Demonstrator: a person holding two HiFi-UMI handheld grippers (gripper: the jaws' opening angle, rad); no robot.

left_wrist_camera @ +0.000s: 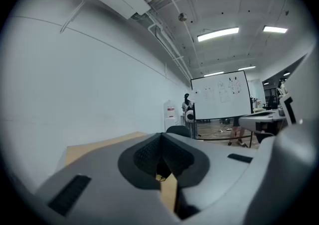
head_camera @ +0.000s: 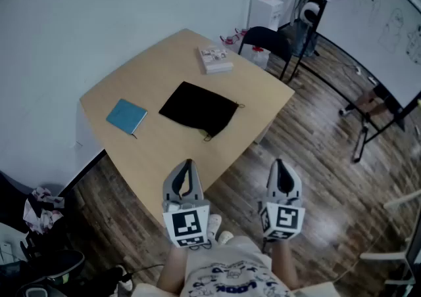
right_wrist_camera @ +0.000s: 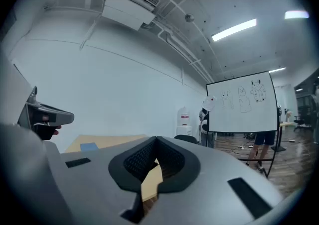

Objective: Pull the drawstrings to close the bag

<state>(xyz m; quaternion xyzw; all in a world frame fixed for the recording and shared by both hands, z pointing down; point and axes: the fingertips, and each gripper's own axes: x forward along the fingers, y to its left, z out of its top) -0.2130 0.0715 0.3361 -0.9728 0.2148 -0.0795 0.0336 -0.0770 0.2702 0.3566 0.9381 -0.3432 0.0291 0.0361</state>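
Note:
A black drawstring bag [head_camera: 199, 109] lies flat in the middle of the light wooden table [head_camera: 164, 151], its cords trailing off its right and near edges. My left gripper [head_camera: 189, 165] hovers over the table's near edge, jaws shut on nothing. Off the table's near corner my right gripper [head_camera: 279, 166] hangs above the wooden floor, also shut and empty. Both point roughly level toward the table. In the left gripper view the shut jaws [left_wrist_camera: 160, 139] hide most of the table; a dark bit of the bag shows through the gap. The right gripper view shows shut jaws [right_wrist_camera: 155, 144] too.
A blue notebook [head_camera: 126, 116] lies at the table's left and a book [head_camera: 216, 58] at its far corner. A black chair [head_camera: 270, 43] stands beyond the table, with a water dispenser [head_camera: 266, 1], a whiteboard [head_camera: 381, 20] and a person [head_camera: 314, 0] further back. Clutter [head_camera: 39, 217] sits on the floor at left.

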